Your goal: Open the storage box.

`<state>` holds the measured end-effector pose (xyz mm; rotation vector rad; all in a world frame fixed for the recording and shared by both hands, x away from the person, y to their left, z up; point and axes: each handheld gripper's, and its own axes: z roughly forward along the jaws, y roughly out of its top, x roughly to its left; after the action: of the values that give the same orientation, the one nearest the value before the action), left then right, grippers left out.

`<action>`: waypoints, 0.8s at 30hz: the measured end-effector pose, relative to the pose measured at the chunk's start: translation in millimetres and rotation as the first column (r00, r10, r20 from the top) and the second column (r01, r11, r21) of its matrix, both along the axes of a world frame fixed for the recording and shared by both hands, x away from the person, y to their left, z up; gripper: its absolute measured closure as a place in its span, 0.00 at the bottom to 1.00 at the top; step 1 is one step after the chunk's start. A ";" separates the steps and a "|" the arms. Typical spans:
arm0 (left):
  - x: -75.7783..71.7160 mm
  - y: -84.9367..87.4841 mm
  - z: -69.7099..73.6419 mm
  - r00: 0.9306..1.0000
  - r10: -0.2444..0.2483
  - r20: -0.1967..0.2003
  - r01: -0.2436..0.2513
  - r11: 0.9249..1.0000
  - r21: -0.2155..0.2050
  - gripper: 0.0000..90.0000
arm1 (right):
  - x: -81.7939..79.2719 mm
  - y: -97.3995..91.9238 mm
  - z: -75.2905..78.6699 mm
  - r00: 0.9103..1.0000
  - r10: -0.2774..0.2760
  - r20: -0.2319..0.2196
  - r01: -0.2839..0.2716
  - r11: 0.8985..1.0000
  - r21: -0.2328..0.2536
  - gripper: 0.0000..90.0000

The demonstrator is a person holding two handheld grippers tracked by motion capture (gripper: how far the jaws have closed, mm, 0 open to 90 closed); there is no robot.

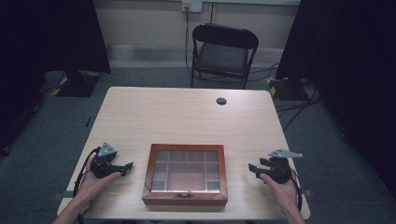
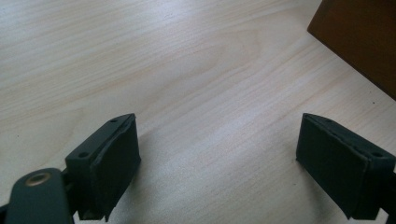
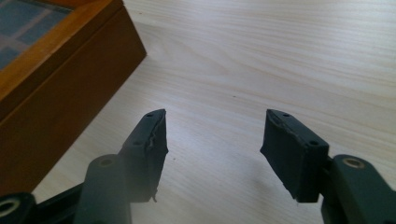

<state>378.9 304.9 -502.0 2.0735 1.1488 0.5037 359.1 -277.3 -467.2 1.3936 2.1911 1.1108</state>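
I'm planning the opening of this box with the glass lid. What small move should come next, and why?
Probably bring the right hand-held gripper in toward the wooden box. The lid is down, the clasp sits on the near wall, and both that gripper and the left hand-held gripper stand open on bare table, apart from the box.

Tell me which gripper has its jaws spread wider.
The left gripper: in its own view the pads stand far apart over bare table. The right gripper shows a narrower gap, empty, beside the wooden box.

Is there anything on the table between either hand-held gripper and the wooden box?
Nothing visible. Only bare table lies between the left hand-held gripper and the wooden box, and likewise between the right hand-held gripper and the box. Both stand open, holding nothing.
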 end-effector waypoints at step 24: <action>0.2 -0.3 -0.2 1.000 0.000 -0.003 0.000 1.000 -0.005 0.14 | -14.6 47.0 27.6 0.976 0.216 0.032 -0.219 0.972 0.089 0.63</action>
<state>379.1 304.6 -502.2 2.0706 1.1508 0.4981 344.5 -230.2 -439.6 1.1907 2.3474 1.3113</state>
